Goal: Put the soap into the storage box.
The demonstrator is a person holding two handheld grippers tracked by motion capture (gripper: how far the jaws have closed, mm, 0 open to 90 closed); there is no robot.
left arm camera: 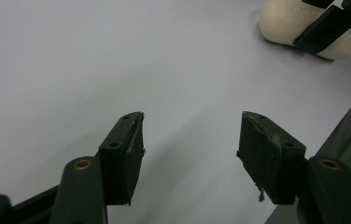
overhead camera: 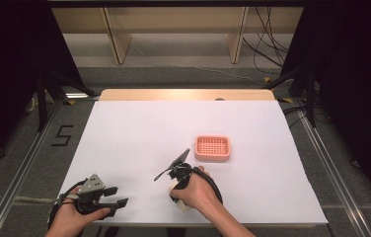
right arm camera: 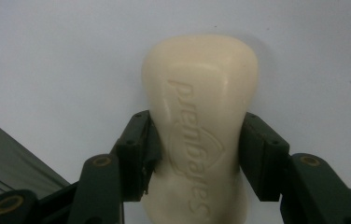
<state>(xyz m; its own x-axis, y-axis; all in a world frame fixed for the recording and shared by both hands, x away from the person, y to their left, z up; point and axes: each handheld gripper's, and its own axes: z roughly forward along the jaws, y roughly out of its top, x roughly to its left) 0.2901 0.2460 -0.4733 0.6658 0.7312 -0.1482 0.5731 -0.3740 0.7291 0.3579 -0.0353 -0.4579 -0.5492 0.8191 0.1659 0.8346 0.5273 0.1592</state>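
My right gripper fingers clamp the soap bar across its waist, probably bound for the pink soap dish; my left gripper rests open.

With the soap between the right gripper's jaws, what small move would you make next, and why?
Probably lift the soap straight up off the table. The right gripper is shut on its sides, and the pink dish sits empty a little beyond, apart from it, so a lift likely comes before carrying it there.

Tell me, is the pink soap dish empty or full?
Empty: the soap dish shows a bare slotted floor, and the soap lies on the table between the right gripper jaws.
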